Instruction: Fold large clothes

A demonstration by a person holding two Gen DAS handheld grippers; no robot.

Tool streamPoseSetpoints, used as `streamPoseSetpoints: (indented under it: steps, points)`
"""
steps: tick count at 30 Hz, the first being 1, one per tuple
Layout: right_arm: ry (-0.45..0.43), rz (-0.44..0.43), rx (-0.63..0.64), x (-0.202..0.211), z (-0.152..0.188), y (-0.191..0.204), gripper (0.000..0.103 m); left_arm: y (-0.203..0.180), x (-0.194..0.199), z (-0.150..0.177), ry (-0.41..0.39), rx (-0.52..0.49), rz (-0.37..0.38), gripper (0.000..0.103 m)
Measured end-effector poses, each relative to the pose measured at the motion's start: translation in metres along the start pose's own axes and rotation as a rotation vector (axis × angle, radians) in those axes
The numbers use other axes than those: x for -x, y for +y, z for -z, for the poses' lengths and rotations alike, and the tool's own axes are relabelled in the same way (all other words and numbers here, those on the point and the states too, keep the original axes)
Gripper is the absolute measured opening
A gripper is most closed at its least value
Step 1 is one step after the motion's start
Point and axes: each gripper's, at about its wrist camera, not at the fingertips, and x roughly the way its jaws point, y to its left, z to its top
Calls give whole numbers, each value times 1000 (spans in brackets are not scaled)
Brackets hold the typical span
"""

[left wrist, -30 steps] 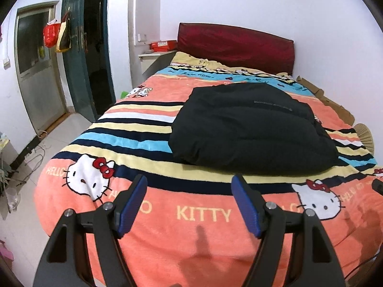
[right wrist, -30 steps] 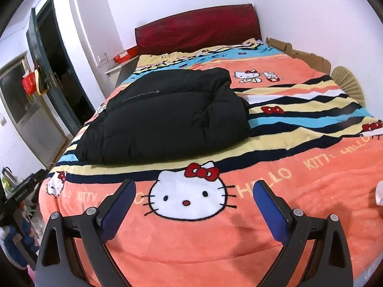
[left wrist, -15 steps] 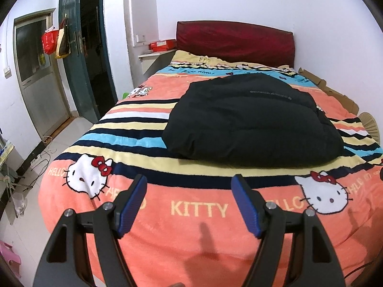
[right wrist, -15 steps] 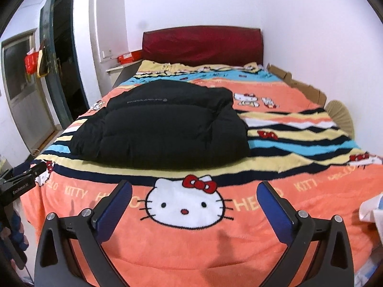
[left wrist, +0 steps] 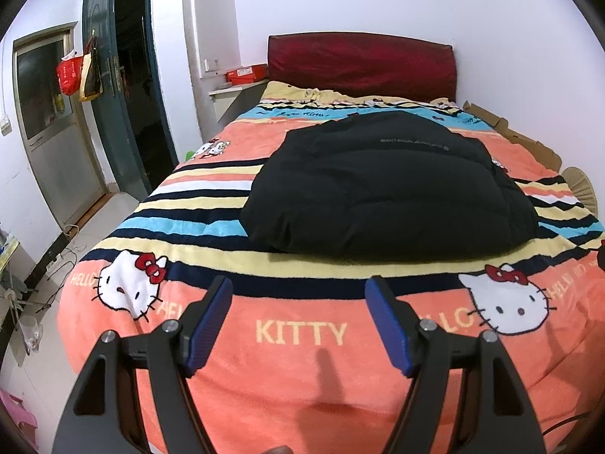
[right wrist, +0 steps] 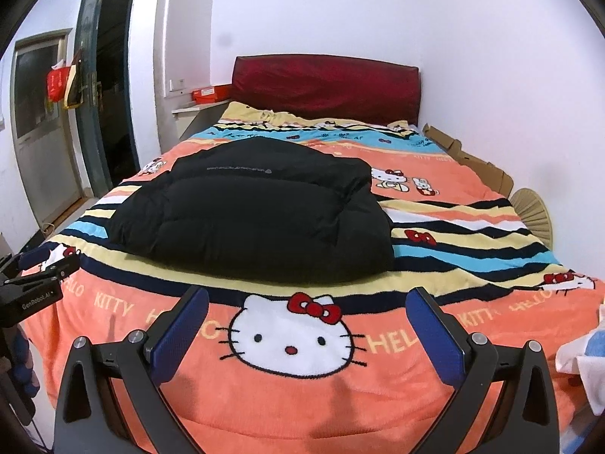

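A black padded jacket [left wrist: 385, 189] lies folded into a compact bundle on the Hello Kitty blanket of the bed [left wrist: 302, 333]; it also shows in the right wrist view [right wrist: 257, 215]. My left gripper [left wrist: 300, 302] is open and empty, held over the foot of the bed, short of the jacket. My right gripper [right wrist: 308, 310] is open and empty, also over the foot of the bed, apart from the jacket. The left gripper's body shows at the left edge of the right wrist view [right wrist: 34, 283].
A dark red headboard [left wrist: 359, 64] stands at the far end. Cardboard [left wrist: 522, 140] and a straw fan [left wrist: 580, 189] line the bed's right side by the wall. An open door [left wrist: 113, 94] and floor clutter lie left. White cloth [right wrist: 582, 363] lies at right.
Both grippers have drawn back and tilted up, so the jacket sits farther off and more wall shows. The jacket has not moved. Both grippers stay open.
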Motion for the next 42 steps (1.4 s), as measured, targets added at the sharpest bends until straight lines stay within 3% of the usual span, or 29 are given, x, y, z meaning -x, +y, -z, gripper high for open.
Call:
streamPoseSetpoints:
  steps: [42]
  points:
    - [44, 11, -11, -23, 10, -2, 102, -10, -16, 16, 61, -24, 59, 72]
